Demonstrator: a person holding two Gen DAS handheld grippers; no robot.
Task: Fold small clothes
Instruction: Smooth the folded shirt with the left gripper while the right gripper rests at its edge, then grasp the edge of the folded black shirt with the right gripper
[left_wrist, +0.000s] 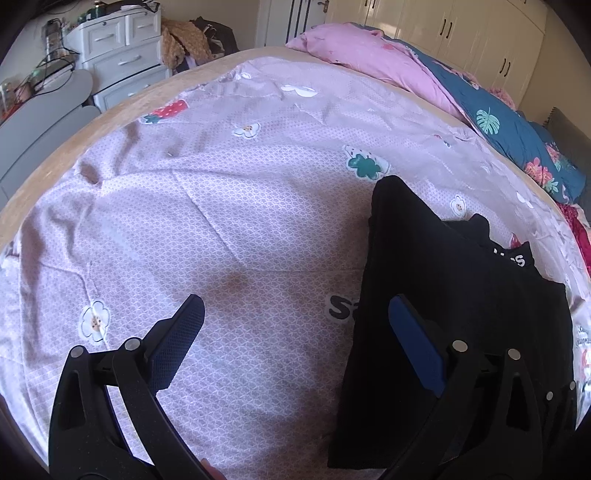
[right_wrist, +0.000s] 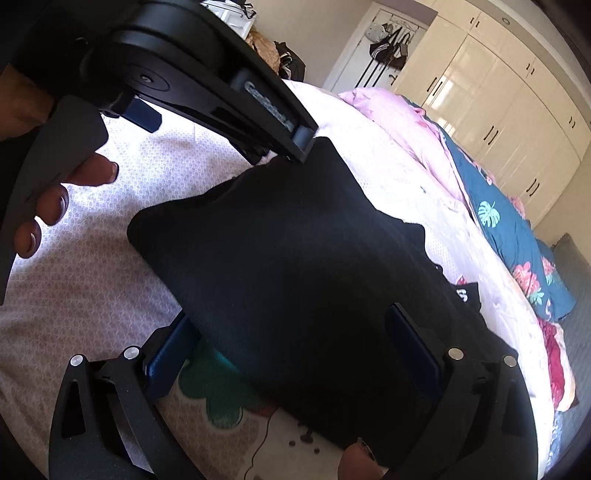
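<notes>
Your right gripper (right_wrist: 291, 339) stands spread wide, its left pad tucked under the black garment (right_wrist: 295, 266), whose near hem is cut off. That folded dark cloth lies toward the bed's (left_wrist: 221, 221) right edge. Your left gripper (left_wrist: 295, 314), also spread apart, appears overhead only in the right view.

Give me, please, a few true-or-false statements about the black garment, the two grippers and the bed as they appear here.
1. The black garment lies on the patterned bedsheet. True.
2. The left gripper is clamped shut on the garment. False: its jaws stand wide apart, holding nothing.
3. The right gripper is open, with the garment between its fingers. True.
4. The garment is white. False: it is black, with some white lettering.
5. A pink quilt lies at the far side of the bed. True.
</notes>
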